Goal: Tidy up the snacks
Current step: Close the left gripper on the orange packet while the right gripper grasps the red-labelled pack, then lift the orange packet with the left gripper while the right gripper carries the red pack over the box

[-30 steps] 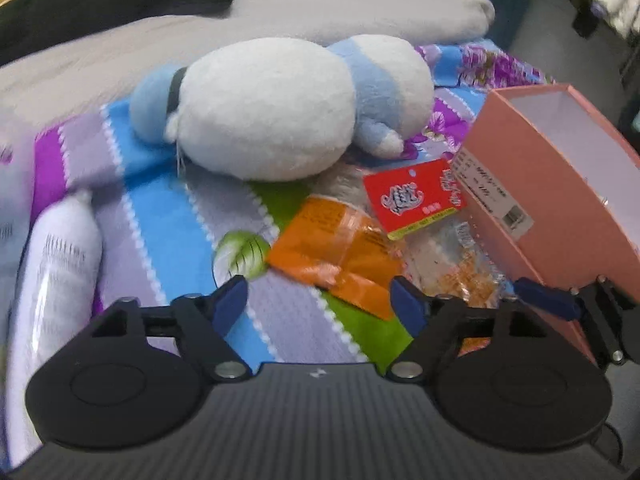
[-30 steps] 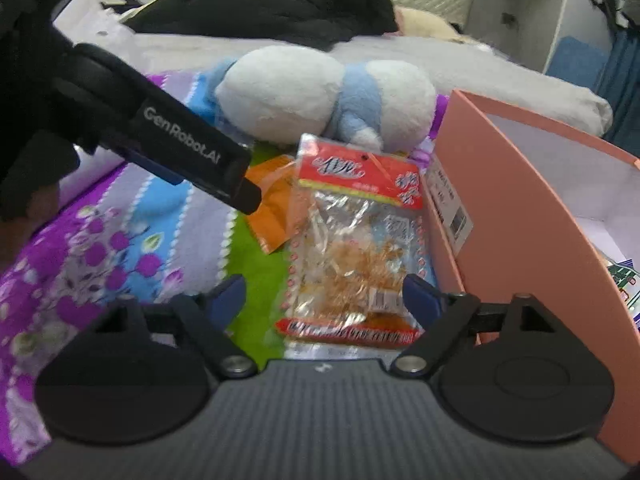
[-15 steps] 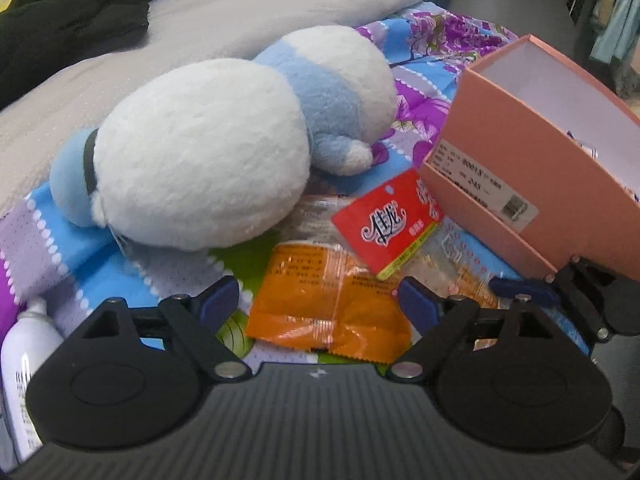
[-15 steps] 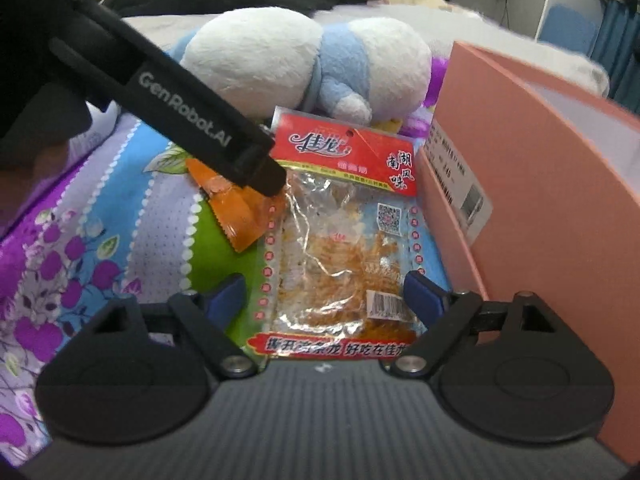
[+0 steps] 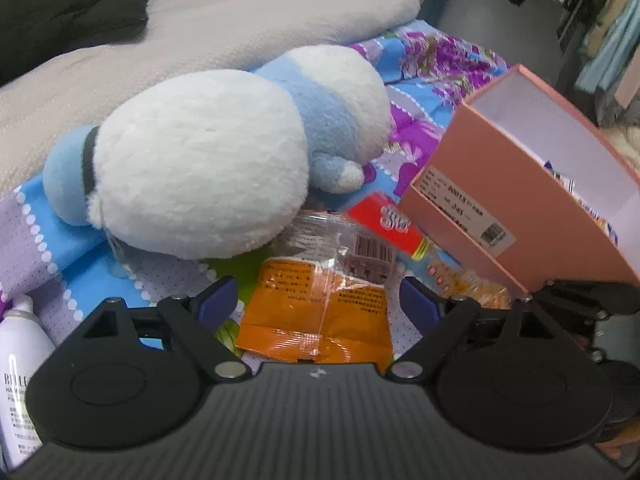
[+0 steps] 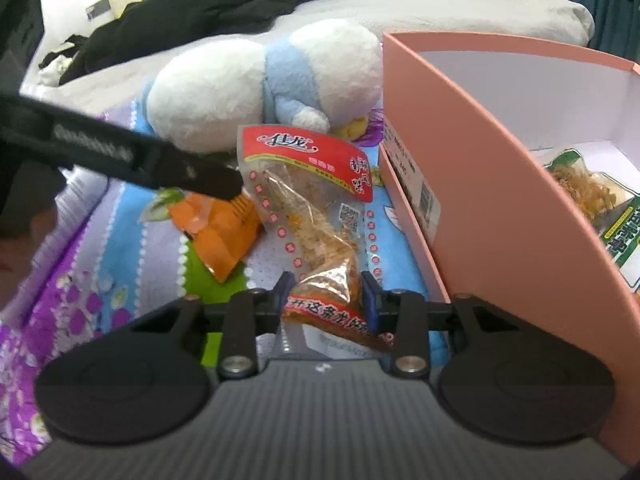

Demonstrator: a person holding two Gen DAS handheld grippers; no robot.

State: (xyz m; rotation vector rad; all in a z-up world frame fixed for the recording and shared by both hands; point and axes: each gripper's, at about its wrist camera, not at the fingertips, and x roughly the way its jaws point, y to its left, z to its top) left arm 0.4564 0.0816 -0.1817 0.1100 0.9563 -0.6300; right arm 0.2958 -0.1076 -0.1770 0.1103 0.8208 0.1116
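Since the earlier frame, the right gripper has been closing and now pinches the clear red-topped snack packet, one of two on the bedspread at frame centre. One orange packet lies between the left gripper's spread jaws, beside one pink box.

Orange packet, red-topped clear snack bag, pink box white inside, white-and-blue plush toy, purple-flowered striped blue sheet.
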